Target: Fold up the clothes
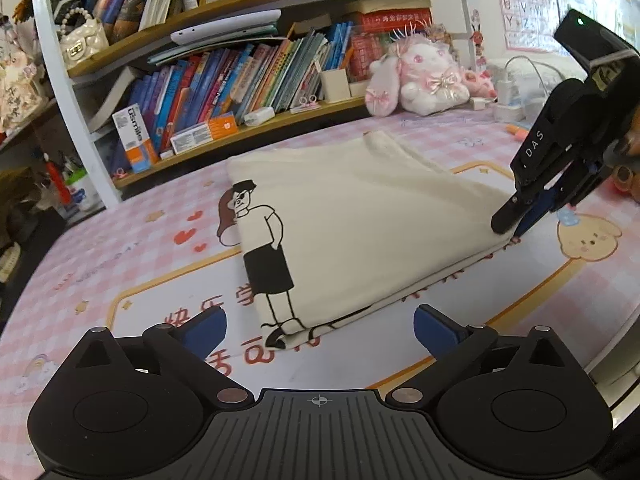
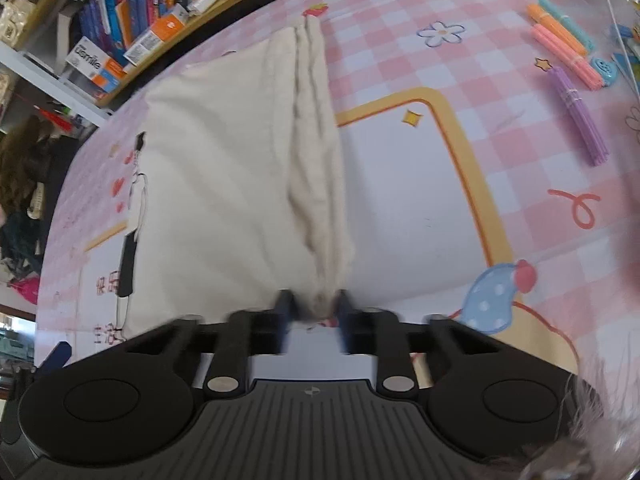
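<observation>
From the left wrist, a cream T-shirt (image 1: 360, 220) printed with a line-drawn figure lies folded into a layered rectangle on a pink checked table mat (image 1: 120, 280), its near corner just ahead of the left gripper (image 1: 318, 330), whose blue-padded jaws stand wide apart with nothing between them; across the cloth the right gripper (image 1: 510, 230) meets the shirt's far-right corner. The fabric looks light, soft and limp, likely to sag and slide out of stacked layers unless all plies are pinched together at a corner or along a hemmed edge. A bookshelf (image 1: 240, 80) crammed with books and a pink plush rabbit (image 1: 420, 76) line the back of the table, clear of the garment. From the right wrist, the right gripper (image 2: 312, 310) has its jaws drawn in on a bunched ridge of the T-shirt (image 2: 224, 184), the cloth rising in soft pleats from the pinch, though motion blur softens the contact. Bundles of coloured sticks (image 2: 568, 76) lie well apart to the right on the table mat (image 2: 400, 200), so nothing appears to crowd the shirt, and the open mat beside it leaves room to lay a fold over.
</observation>
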Demonstrator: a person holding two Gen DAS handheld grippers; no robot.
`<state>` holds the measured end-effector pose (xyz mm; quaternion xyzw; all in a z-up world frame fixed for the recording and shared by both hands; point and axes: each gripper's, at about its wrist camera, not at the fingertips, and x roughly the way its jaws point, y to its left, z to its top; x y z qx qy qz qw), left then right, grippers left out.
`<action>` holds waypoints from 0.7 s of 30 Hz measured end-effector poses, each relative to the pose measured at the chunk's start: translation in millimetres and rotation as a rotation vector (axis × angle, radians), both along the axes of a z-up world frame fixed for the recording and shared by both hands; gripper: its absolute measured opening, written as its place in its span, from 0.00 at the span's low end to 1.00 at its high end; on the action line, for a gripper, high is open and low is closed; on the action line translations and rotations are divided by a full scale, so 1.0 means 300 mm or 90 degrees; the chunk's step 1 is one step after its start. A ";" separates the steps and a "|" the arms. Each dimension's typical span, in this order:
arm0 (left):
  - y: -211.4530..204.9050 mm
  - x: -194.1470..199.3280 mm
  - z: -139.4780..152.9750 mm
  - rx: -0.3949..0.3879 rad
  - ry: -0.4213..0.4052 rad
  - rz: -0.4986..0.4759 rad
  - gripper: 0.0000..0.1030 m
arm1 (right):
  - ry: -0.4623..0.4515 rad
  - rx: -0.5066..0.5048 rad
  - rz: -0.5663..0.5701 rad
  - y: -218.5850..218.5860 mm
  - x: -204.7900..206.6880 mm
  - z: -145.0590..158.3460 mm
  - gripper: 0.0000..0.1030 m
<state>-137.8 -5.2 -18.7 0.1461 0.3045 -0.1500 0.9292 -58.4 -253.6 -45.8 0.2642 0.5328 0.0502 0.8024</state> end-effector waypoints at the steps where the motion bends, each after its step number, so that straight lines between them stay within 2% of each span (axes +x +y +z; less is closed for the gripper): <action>1: -0.001 0.003 -0.002 -0.001 0.000 0.002 0.99 | -0.001 0.009 -0.004 -0.007 -0.001 0.004 0.15; 9: -0.041 0.043 -0.039 0.031 -0.022 -0.015 0.99 | -0.062 0.089 -0.026 -0.033 0.006 0.126 0.12; 12: -0.065 0.062 -0.054 0.061 -0.038 -0.024 0.99 | -0.086 0.097 -0.021 -0.022 0.020 0.175 0.12; 16: -0.079 0.091 -0.070 0.086 -0.057 -0.020 0.99 | -0.092 0.089 -0.017 -0.020 0.023 0.190 0.11; 21: -0.098 0.113 -0.108 0.150 -0.074 -0.020 0.99 | -0.098 0.080 -0.014 -0.017 0.027 0.205 0.11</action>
